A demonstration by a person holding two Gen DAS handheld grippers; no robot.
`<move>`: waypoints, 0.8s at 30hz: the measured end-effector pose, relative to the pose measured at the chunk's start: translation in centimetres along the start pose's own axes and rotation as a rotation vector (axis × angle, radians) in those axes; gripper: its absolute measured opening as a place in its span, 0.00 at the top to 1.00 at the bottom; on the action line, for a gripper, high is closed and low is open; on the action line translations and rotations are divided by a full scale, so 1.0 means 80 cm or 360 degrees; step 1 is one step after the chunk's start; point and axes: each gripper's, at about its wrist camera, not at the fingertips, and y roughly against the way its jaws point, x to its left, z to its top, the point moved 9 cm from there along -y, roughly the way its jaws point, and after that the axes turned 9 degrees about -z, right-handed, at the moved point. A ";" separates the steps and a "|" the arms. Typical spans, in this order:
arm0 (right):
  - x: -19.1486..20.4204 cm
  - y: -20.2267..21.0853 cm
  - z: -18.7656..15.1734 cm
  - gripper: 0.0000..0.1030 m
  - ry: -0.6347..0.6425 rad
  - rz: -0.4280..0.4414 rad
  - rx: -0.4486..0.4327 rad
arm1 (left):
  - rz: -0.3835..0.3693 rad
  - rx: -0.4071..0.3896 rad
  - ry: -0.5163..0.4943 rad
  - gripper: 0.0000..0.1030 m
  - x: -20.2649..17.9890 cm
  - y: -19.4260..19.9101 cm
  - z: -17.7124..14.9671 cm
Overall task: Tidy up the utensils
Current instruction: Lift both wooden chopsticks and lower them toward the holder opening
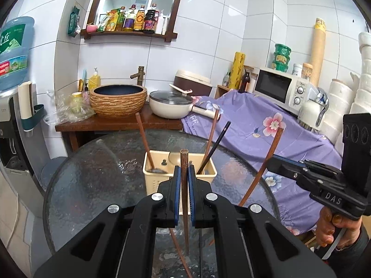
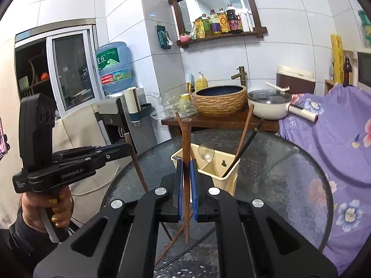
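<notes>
Chopsticks are being gripped one per tong above the glass table (image 1: 97, 185): left gripper (image 1: 184, 178) is clamping a brown chopstick (image 1: 184, 162) upright, just before the cream holder (image 1: 160, 162); right gripper (image 2: 186, 171) is clamping another chopstick (image 2: 186, 139), its tip hanging over loose sticks (image 2: 171, 243) lying on the glass.

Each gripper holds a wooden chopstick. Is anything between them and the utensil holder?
Nothing visible blocks either. The left gripper holds its chopstick just short of the cream holder; the right gripper likewise. Utensils already standing in the holder's compartments crowd the openings, though.
</notes>
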 end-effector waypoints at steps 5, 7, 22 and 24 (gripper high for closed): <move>0.002 0.007 0.033 0.93 0.0026 -0.0013 -0.0050 | 0.0022 -0.0078 -0.0034 0.94 -0.007 0.010 0.041; 0.002 0.008 0.048 0.93 0.0019 -0.0013 -0.0065 | 0.0026 -0.0108 -0.0040 0.94 -0.010 0.014 0.060; -0.011 -0.003 0.167 0.93 0.0013 -0.0156 -0.0258 | 0.0240 -0.0401 -0.0064 0.94 0.000 0.020 0.202; -0.015 -0.016 0.170 0.93 0.0013 -0.0196 -0.0272 | 0.0280 -0.0420 -0.0057 0.94 0.007 0.010 0.209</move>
